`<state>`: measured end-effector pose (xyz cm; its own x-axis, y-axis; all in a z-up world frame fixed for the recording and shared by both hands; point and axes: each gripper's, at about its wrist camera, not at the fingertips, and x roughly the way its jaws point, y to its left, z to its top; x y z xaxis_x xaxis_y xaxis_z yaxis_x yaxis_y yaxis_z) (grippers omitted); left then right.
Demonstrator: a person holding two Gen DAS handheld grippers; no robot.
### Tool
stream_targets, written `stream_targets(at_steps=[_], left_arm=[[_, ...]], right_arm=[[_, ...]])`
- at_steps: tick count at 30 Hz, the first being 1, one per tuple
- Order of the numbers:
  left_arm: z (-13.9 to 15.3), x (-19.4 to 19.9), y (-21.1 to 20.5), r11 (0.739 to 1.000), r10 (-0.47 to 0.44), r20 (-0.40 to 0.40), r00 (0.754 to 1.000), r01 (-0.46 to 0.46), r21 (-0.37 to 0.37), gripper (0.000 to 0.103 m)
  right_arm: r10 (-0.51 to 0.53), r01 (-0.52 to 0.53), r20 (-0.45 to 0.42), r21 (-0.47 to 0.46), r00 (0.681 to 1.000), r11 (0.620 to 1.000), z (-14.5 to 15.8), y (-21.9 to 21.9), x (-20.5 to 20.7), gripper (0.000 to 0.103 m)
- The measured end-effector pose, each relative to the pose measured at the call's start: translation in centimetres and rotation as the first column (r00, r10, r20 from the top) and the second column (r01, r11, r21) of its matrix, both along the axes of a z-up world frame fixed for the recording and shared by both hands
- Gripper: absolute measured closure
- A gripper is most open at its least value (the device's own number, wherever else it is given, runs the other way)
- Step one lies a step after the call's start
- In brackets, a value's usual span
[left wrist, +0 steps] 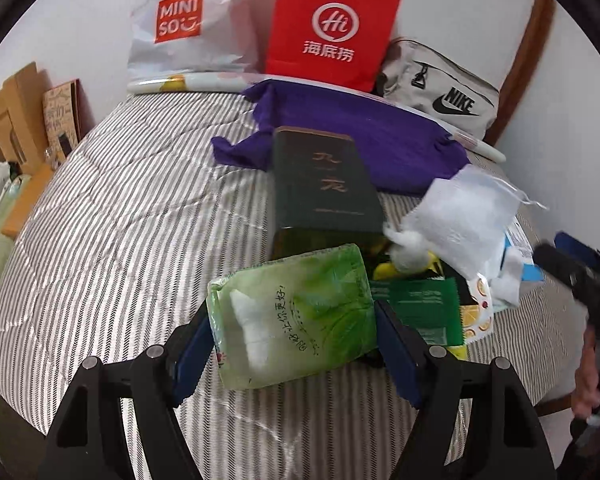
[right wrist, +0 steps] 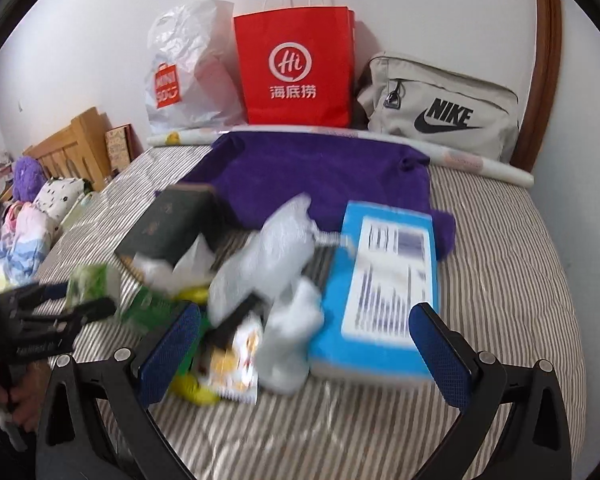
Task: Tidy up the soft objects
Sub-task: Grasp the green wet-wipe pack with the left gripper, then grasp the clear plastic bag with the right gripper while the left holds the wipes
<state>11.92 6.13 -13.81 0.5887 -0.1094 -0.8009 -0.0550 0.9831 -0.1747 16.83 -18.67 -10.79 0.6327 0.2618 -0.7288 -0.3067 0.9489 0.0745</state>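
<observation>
My left gripper (left wrist: pixel 294 340) is shut on a green tissue pack (left wrist: pixel 292 316) and holds it above the striped bed (left wrist: pixel 120 240). The pack also shows in the right wrist view (right wrist: pixel 92 284), with the left gripper (right wrist: pixel 72 308) at the left. My right gripper (right wrist: pixel 304 336) is open and empty, over a pile: a white plastic bag (right wrist: pixel 268 256), a blue box (right wrist: pixel 388 280), snack packets (right wrist: pixel 236 360). In the left wrist view the pile holds a white cloth pouch (left wrist: pixel 460 216), a cotton ball (left wrist: pixel 408 248) and a green packet (left wrist: pixel 420 308). A purple cloth (left wrist: pixel 360 132) lies behind.
A dark green box (left wrist: pixel 324 188) lies mid-bed, and shows in the right wrist view too (right wrist: pixel 168 224). Against the wall stand a Miniso bag (right wrist: pixel 184 80), a red paper bag (right wrist: pixel 296 68) and a grey Nike bag (right wrist: pixel 440 112). A wooden headboard (right wrist: pixel 76 144) and pillows are at the left.
</observation>
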Motion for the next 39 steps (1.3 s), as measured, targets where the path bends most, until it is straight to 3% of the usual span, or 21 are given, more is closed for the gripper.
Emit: stream_targets(at_steps=[7, 9, 11, 13, 18, 26, 29, 34, 39], left_arm=[[-0.9, 1.0, 1.3, 1.000, 0.007, -0.017, 1.000, -0.007, -0.022, 0.028], [-1.3, 1.3, 1.6, 0.999, 0.009, -0.027, 1.000, -0.009, -0.031, 0.028], [-1.6, 1.6, 1.7, 0.999, 0.009, -0.037, 0.999, -0.010, -0.034, 0.028], [-1.9, 1.8, 1.8, 0.999, 0.011, -0.045, 0.999, -0.013, -0.034, 0.028], [-2.2, 1.9, 1.8, 1.000, 0.011, -0.061, 0.998, -0.013, -0.024, 0.028], [-2.0, 1.2, 1.8, 0.999, 0.032, -0.073, 0.997, -0.032, 0.007, 0.028], [-1.9, 0.8, 1.8, 0.999, 0.039, -0.074, 0.996, -0.038, 0.008, 0.028], [-1.7, 0.3, 1.4, 0.999, 0.041, -0.078, 0.996, -0.039, 0.016, 0.028], [-1.9, 0.2, 0.7, 0.999, 0.031, -0.090, 0.995, -0.029, 0.024, 0.028]], right_arm=[[-0.012, 0.014, -0.043, 0.067, 0.999, 0.998, -0.4, 0.7, 4.4, 0.010], [-0.010, 0.014, -0.052, 0.070, 0.999, 0.997, -0.9, 1.1, 5.2, 0.023], [0.006, -0.002, -0.056, 0.070, 0.998, 0.998, -1.2, 1.6, 5.6, 0.063], [0.036, -0.030, -0.073, 0.086, 0.997, 0.996, -1.4, 1.9, 5.9, 0.076], [0.062, -0.062, 0.001, 0.113, 0.998, 0.992, -0.1, 1.8, 4.2, 0.080], [0.094, -0.098, 0.029, 0.208, 0.995, 0.973, 2.1, -0.3, 0.6, 0.080], [0.075, -0.078, 0.020, 0.190, 0.997, 0.979, 1.6, -1.4, -0.8, 0.080], [0.060, -0.044, -0.055, 0.257, 0.997, 0.965, -0.6, -4.4, -3.6, 0.082], [0.023, 0.006, -0.133, 0.212, 0.991, 0.977, -4.0, -5.6, -4.8, 0.082]])
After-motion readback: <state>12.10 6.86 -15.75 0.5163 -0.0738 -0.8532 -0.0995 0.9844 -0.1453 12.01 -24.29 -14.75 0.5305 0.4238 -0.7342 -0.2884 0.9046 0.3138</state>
